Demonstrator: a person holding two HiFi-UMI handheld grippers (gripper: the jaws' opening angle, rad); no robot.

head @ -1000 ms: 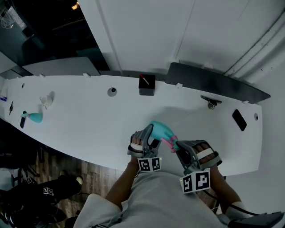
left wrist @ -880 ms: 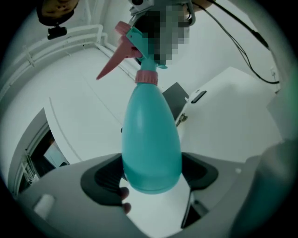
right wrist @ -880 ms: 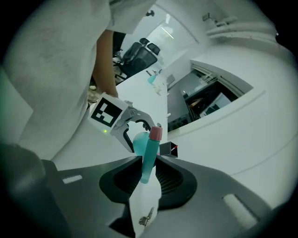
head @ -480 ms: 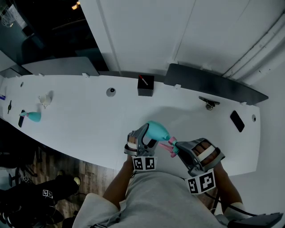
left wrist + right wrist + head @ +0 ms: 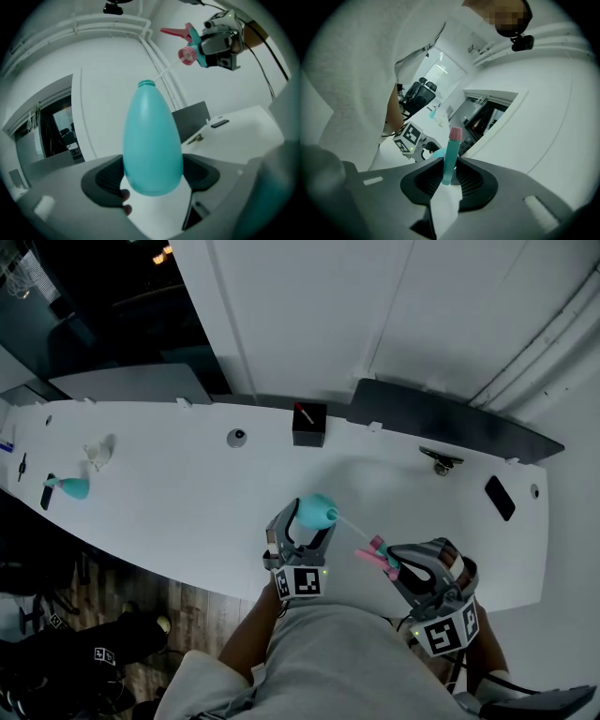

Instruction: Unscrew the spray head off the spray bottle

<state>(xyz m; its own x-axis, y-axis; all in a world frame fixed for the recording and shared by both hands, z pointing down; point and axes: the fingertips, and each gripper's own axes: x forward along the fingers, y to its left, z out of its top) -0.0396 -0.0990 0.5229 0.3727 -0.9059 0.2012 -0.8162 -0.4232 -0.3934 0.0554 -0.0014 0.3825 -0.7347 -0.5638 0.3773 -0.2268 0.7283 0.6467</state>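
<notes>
My left gripper is shut on the body of the teal spray bottle, held above the white table. In the left gripper view the bottle stands between the jaws with its threaded neck bare. The spray head, teal with a pink trigger, is off the bottle, and my right gripper is shut on it to the right. A thin clear dip tube still runs from the head toward the neck. In the right gripper view the head is pinched upright between the pads.
At the table's far side sit a black box and a small round fitting. A phone and a dark metal piece lie at the right. A second teal bottle and a white object are far left.
The spray head has come away from the bottle: the right gripper carried it off to the right and up, baring the dip tube. The left gripper rolled and lifted the bottle slightly.
</notes>
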